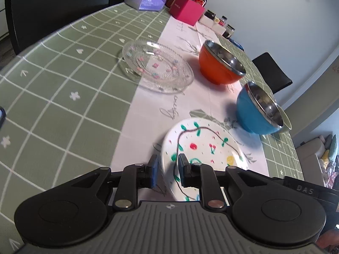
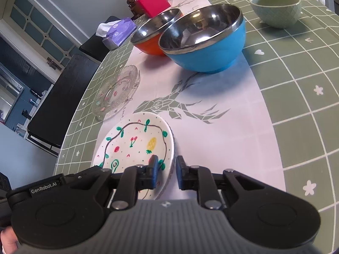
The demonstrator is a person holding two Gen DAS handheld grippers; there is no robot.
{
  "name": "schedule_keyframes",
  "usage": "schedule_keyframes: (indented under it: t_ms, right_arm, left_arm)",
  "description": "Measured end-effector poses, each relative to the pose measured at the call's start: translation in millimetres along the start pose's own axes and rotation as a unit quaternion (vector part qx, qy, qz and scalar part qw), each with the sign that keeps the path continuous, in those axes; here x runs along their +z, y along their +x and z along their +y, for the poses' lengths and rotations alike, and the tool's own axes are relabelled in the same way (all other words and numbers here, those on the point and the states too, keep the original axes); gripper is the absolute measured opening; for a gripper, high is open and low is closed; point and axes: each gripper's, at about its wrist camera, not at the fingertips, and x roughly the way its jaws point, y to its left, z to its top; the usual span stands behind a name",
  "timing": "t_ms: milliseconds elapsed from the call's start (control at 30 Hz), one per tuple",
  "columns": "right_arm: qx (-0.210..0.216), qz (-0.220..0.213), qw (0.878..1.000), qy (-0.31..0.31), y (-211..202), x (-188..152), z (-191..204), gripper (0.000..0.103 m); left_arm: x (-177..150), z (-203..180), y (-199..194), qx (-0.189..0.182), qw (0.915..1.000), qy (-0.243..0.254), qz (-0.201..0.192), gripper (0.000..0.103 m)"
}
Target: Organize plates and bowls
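Left wrist view: the left gripper (image 1: 168,170) pinches the painted plate (image 1: 203,146) by its rim; glass plate (image 1: 156,65), orange bowl (image 1: 218,67) and blue bowl (image 1: 252,110) sit apart on the tabletop (image 1: 63,97).

Right wrist view: the right gripper (image 2: 166,172) has its fingers spread around the plate's opposite rim; the green bowl (image 2: 275,8) stands alone. By my reckoning, 0 pieces stacked yet.

We held both grippers tilted downward over the table. Our left gripper (image 1: 167,170) kept its jaws narrow, straddling a plate's rim. Our right gripper (image 2: 166,169) stood a little parted, pads clear. A bit of hand (image 2: 7,242) showed behind it.
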Motion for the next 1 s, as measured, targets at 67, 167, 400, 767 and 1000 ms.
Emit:
schedule_keyframes:
  t_ms: [67,167,400,767,1000]
  right_arm:
    - [-0.009,-0.013,1.000,-0.011,-3.5,7.1,1.8,0.042]
    - [-0.005,-0.022,0.999,-0.029,-2.8,23.9,8.7,0.042]
    - [0.026,-0.018,0.997,-0.077,24.3,62.5,47.9,0.048]
    - [0.024,0.027,0.999,-0.041,103.6,112.0,70.3,0.047]
    - [0.015,0.039,0.999,-0.020,135.8,125.7,68.3,0.045]
  left_arm:
    - [7.6,1.4,-2.6,0.011,0.9999,0.008,-0.010,0.030]
    - [24.6,5.3,-2.4,0.021,0.9995,0.015,-0.018,0.033]
    - [69.0,15.4,9.6,0.026,0.9984,0.022,-0.046,0.040]
    - [121.3,59.6,51.3,0.024,0.9980,-0.021,-0.055,0.041]
    - [130.7,74.4,80.5,0.015,0.9980,-0.040,-0.047,0.041]
